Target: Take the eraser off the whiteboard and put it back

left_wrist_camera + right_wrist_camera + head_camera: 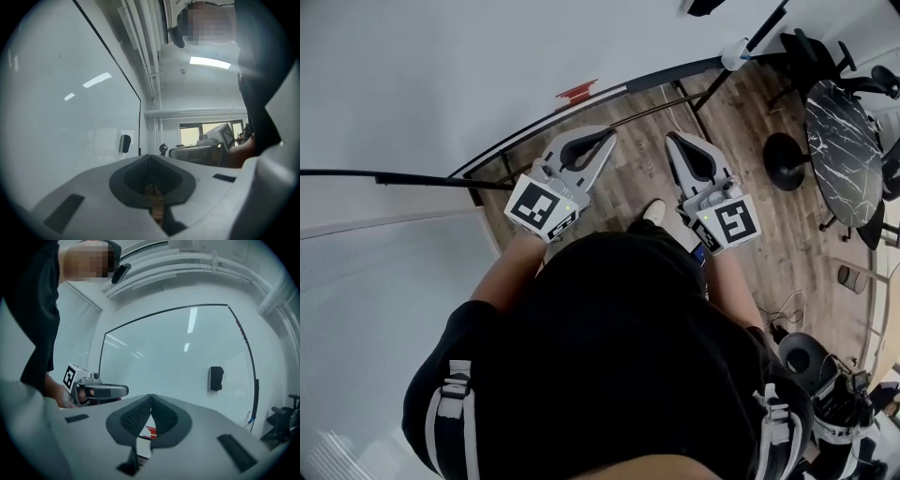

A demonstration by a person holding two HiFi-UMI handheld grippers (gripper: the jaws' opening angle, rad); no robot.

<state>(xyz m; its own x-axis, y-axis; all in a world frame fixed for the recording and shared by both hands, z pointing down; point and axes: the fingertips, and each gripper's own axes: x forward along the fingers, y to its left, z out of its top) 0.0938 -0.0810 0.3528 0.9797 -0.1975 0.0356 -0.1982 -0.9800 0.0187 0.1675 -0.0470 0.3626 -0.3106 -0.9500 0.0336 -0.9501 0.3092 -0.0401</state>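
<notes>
The black eraser sticks to the right part of the whiteboard, well ahead of both grippers; in the left gripper view the eraser shows small near the board's far edge. My left gripper and right gripper are held level side by side in front of the person, over the wooden floor and short of the whiteboard. Both are shut, with nothing between the jaws. The left gripper shows at the left of the right gripper view, and the right gripper at the right of the left gripper view.
A red item sits at the foot of the board. To the right stand a round dark marble table, a black pedestal base and office chairs. Cables and gear lie on the floor at the lower right.
</notes>
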